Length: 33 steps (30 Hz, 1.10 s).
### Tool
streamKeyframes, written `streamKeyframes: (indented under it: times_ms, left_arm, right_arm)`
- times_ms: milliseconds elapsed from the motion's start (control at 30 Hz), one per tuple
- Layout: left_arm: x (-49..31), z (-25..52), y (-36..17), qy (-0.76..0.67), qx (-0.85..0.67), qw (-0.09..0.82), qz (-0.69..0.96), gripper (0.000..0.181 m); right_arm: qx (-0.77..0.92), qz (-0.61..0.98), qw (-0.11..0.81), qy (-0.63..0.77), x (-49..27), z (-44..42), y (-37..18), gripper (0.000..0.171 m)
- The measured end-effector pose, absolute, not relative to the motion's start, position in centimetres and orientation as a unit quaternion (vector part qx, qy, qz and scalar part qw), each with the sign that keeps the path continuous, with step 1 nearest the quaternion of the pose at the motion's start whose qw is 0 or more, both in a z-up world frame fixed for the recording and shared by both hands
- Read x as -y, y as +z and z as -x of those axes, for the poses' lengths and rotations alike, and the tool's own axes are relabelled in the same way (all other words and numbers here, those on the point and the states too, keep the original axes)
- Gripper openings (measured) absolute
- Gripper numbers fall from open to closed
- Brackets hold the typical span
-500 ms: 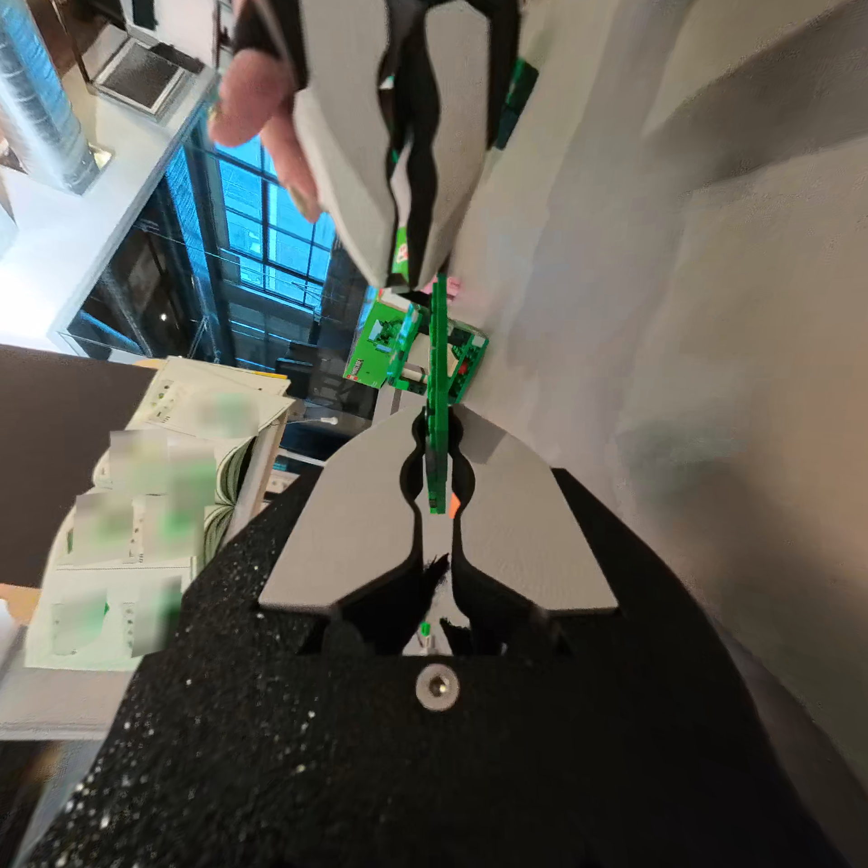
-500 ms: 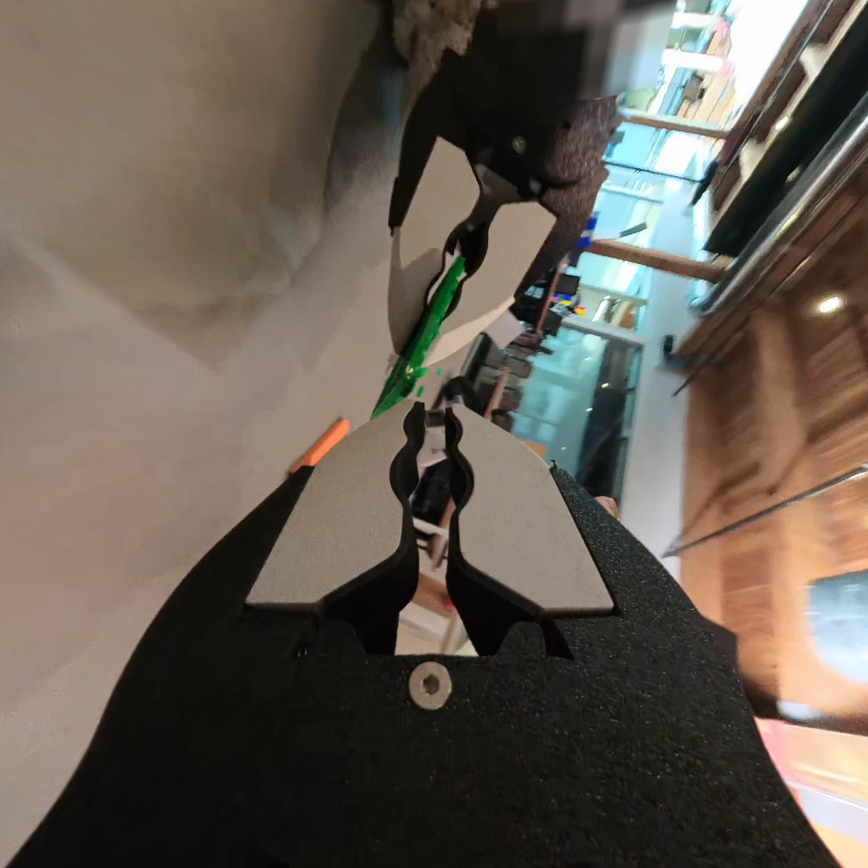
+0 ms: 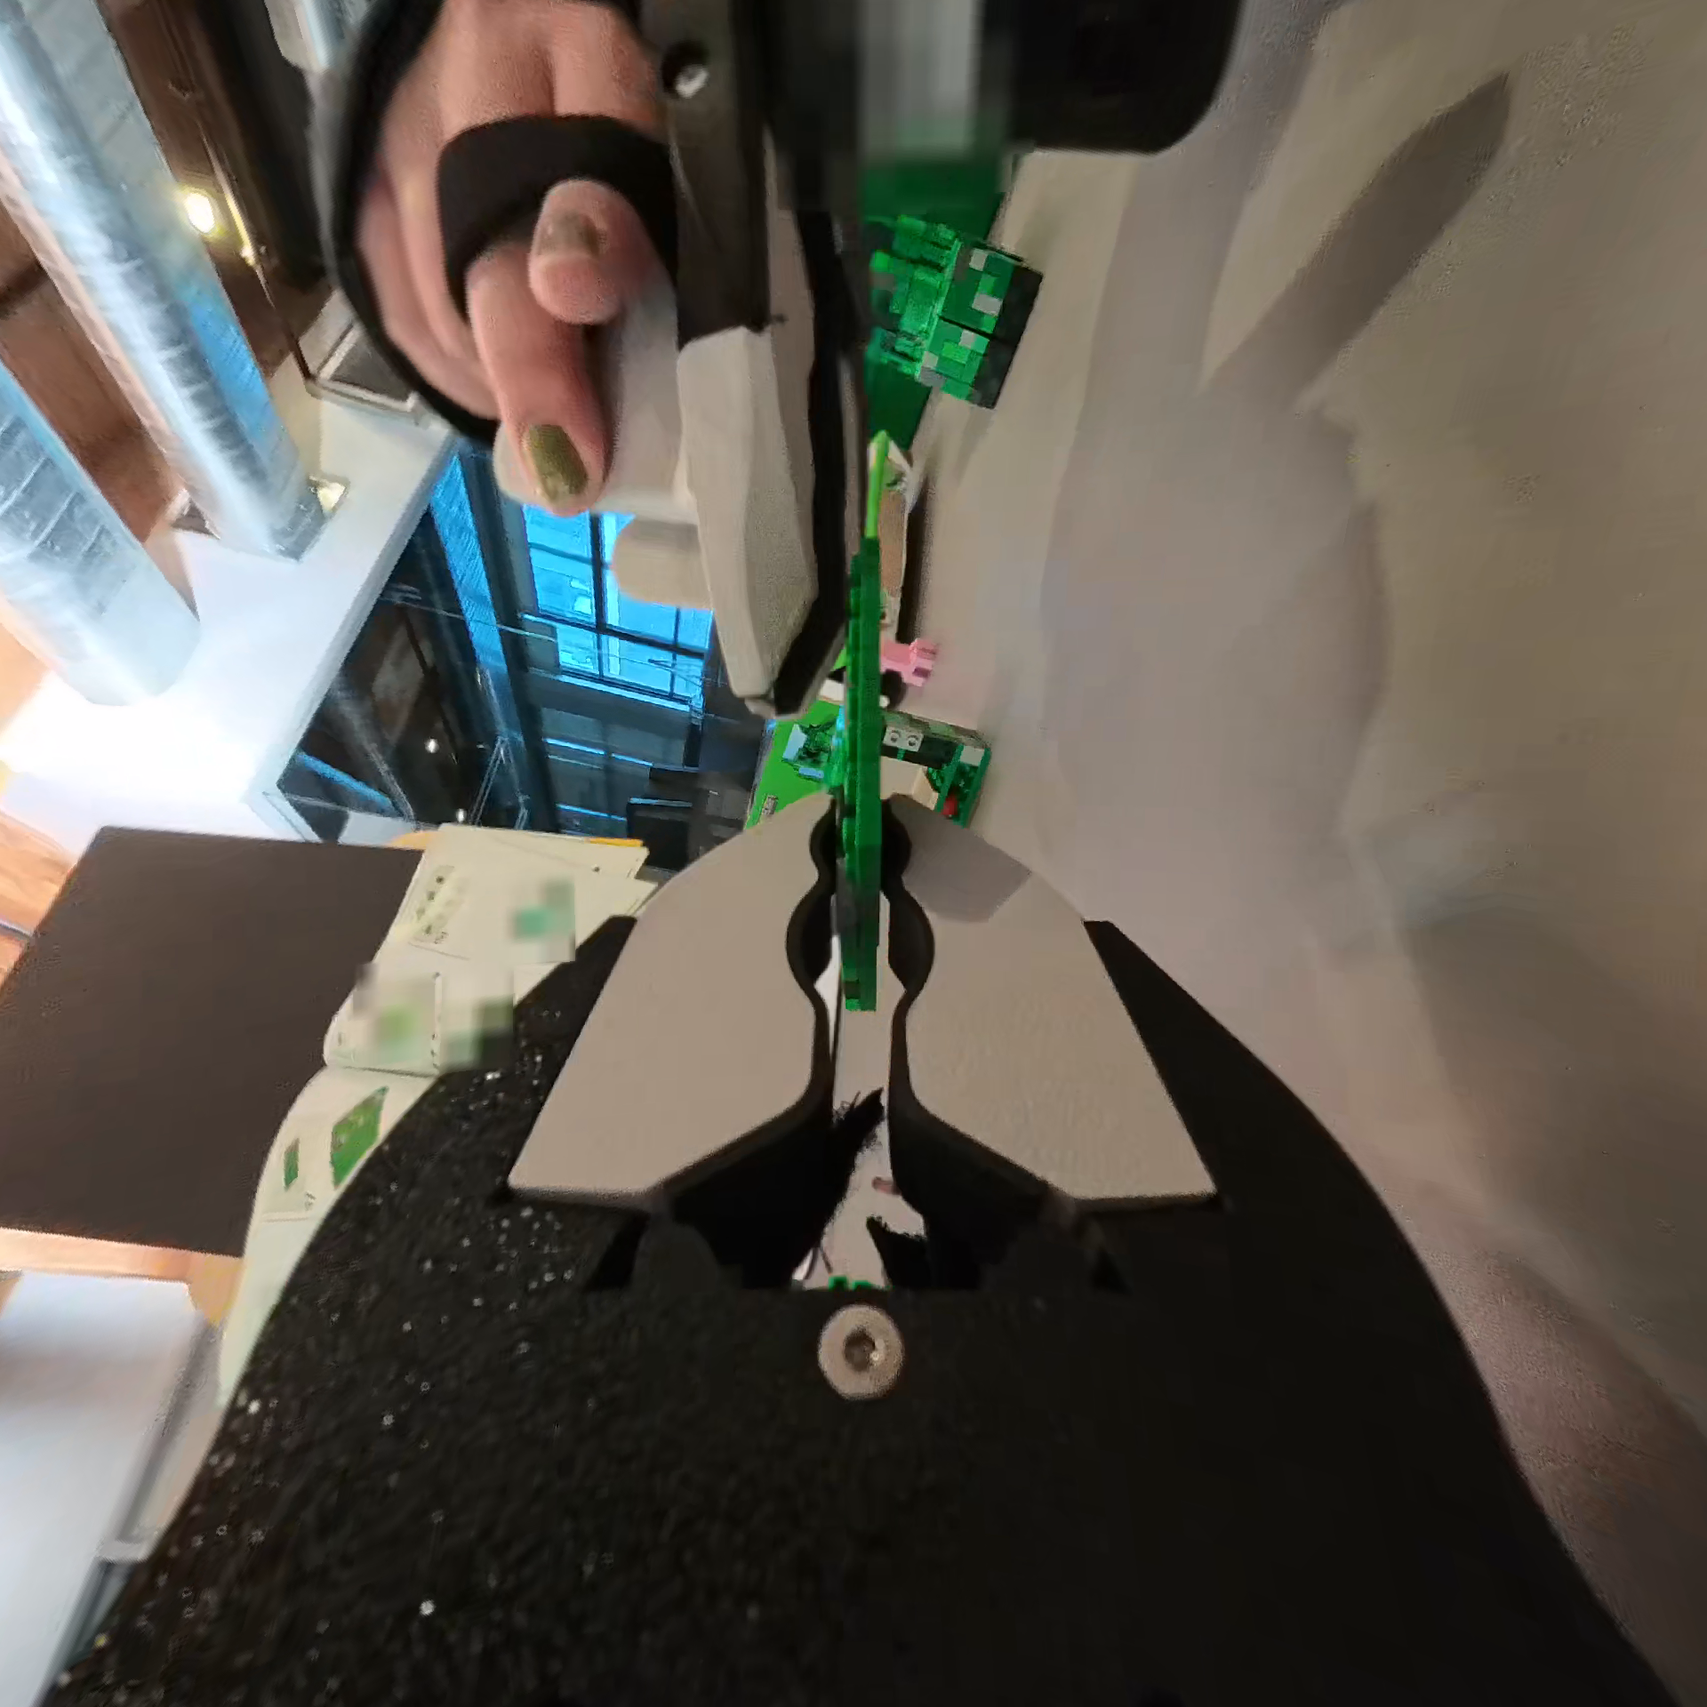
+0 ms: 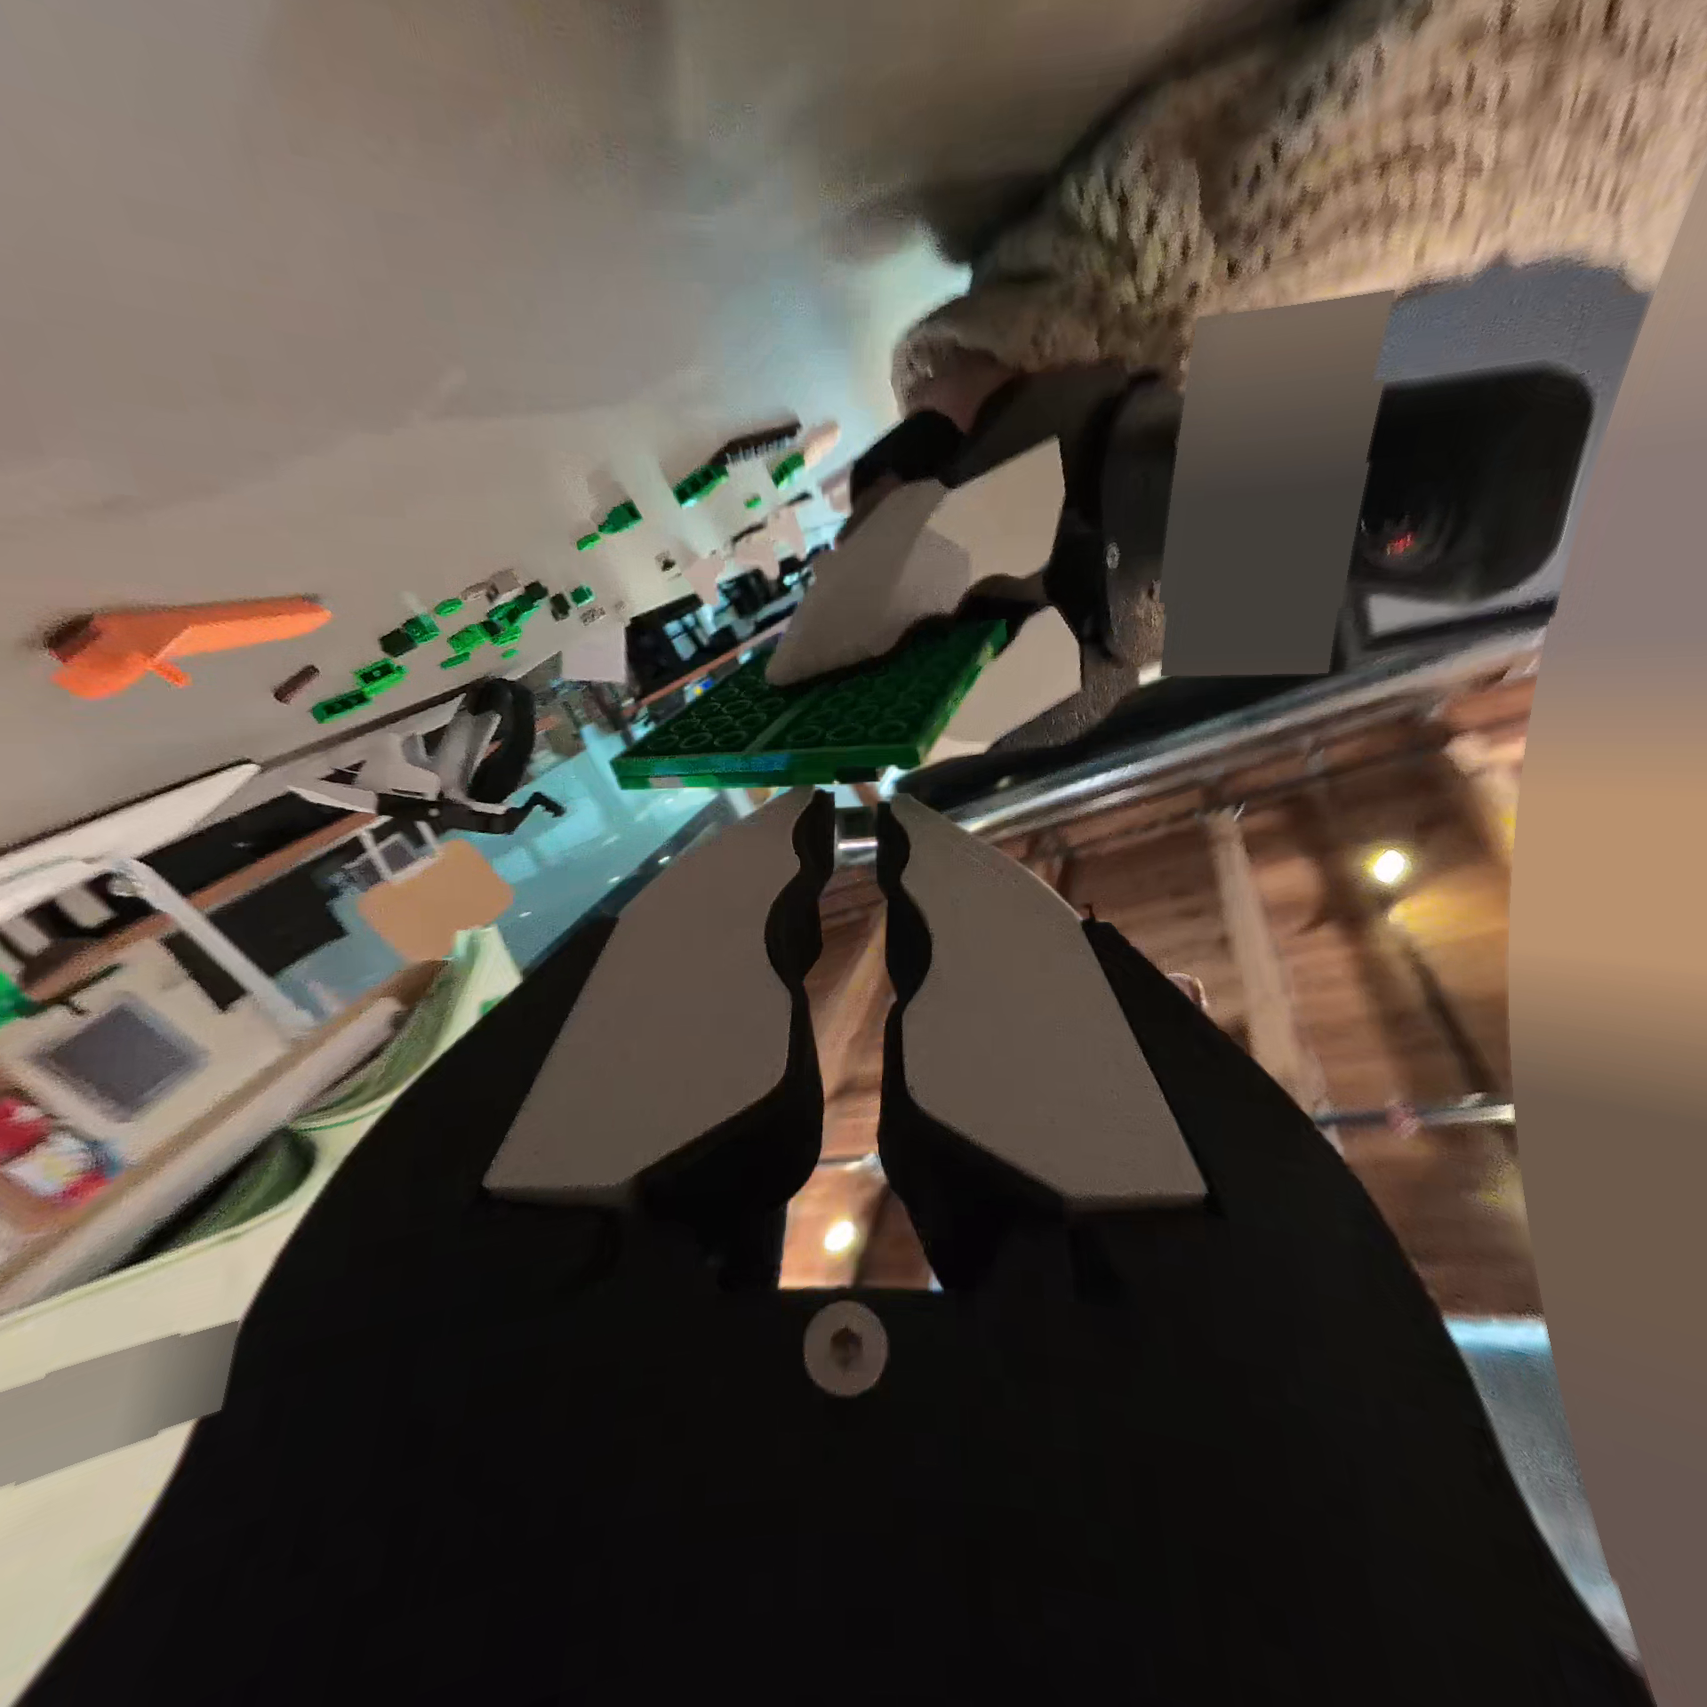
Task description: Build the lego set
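A: Closest to us in the left wrist view, the left gripper (image 3: 861,831) is clamped on the green plate (image 3: 863,813), which we see edge-on and upright between its two grey fingers.

B: Agreed. In the right wrist view we see the same plate (image 4: 813,716) from its underside, rings showing, with the left gripper (image 4: 831,647) gripping it from above. It is held up in the air, off the white table (image 4: 323,277).

A: And the right gripper (image 4: 848,808)? Its grey fingers stand a little apart with a narrow gap and nothing between them, the tips just below the plate's near edge. We cannot tell whether they touch it.

B: From the left wrist view, the right gripper (image 3: 813,684) comes in from the top, its tip right beside the plate's face. A hand (image 3: 517,277) with a black strap over the fingers holds its handle.

A: Farther off on the table we see an orange tool (image 4: 175,637) and loose green bricks (image 4: 443,637) scattered beside it.

B: On the other side there is a green built section (image 3: 951,314), a small pink piece (image 3: 910,660), and another green assembly (image 3: 942,767) behind the plate.

A: An open instruction booklet (image 3: 443,970) lies at the left, partly blurred. A knitted sleeve (image 4: 1339,166) crosses the top of the right wrist view.
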<state>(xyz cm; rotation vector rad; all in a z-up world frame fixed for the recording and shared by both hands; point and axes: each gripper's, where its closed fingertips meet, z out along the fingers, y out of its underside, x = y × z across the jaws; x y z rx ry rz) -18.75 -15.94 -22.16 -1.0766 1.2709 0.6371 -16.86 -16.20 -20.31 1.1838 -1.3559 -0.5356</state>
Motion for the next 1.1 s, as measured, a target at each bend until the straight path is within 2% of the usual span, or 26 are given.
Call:
streamKeyframes:
  times_ms: [200,567,633,733,800,867,967,1100]
  left_arm:
    - [16.2,18.1,-22.2,0.299,-0.572,0.621,0.446,0.006]
    - [15.9,18.4,-22.2,0.312,-0.571,0.615,0.446,0.006]
    - [15.8,18.7,-22.1,0.319,-0.567,0.613,0.448,0.006]
    - [15.4,19.2,-22.1,0.336,-0.559,0.607,0.454,0.006]
    - [15.2,19.5,-22.1,0.347,-0.556,0.601,0.458,0.006]
    - [15.0,19.6,-22.1,0.349,-0.555,0.598,0.461,0.006]
    - [14.9,19.6,-22.4,0.349,-0.559,0.592,0.465,0.006]
    - [14.8,19.6,-22.4,0.347,-0.559,0.591,0.467,0.006]
  right_arm:
    - [0.524,-0.601,0.561,-0.221,17.4,16.3,-20.8,0.009]
    - [0.546,-0.591,0.548,-0.227,16.9,16.3,-19.5,0.024]
    - [0.578,-0.534,0.575,-0.225,16.1,16.6,-18.0,0.023]
    - [0.717,-0.318,0.605,-0.135,14.4,17.1,-16.9,0.006]
    - [0.831,-0.128,0.541,0.013,14.7,16.3,-18.5,0.003]
    - [0.878,-0.001,0.455,0.152,16.8,15.2,-19.6,0.012]
    - [0.883,0.078,0.418,0.200,17.6,15.4,-20.2,0.020]
    - [0.892,0.068,0.420,0.152,17.2,16.0,-22.4,0.020]
